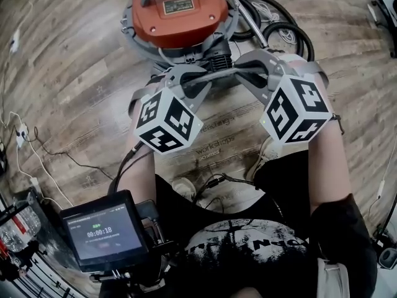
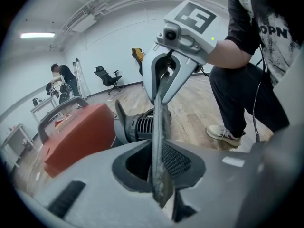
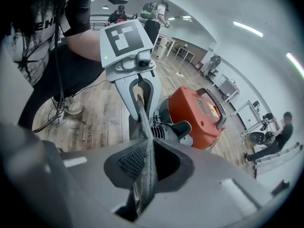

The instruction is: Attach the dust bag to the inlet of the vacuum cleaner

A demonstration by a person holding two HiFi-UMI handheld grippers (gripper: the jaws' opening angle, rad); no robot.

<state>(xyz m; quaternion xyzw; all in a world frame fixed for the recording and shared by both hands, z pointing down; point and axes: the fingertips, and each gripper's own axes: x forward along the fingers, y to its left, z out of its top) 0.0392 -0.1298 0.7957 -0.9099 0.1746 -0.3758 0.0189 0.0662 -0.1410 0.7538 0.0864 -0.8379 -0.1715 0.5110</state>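
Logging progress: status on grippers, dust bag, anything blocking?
Grip: left gripper and right gripper both clamped on dust bag, stretched between them. Bag right at vacuum cleaner front; seating unclear. Hose lies aside, nothing blocking.

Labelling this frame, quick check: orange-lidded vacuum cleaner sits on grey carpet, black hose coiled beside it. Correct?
Not carpet. The vacuum cleaner sits on a wooden plank floor, as the head view shows. The rest stands, including the black hose coiled beside it.
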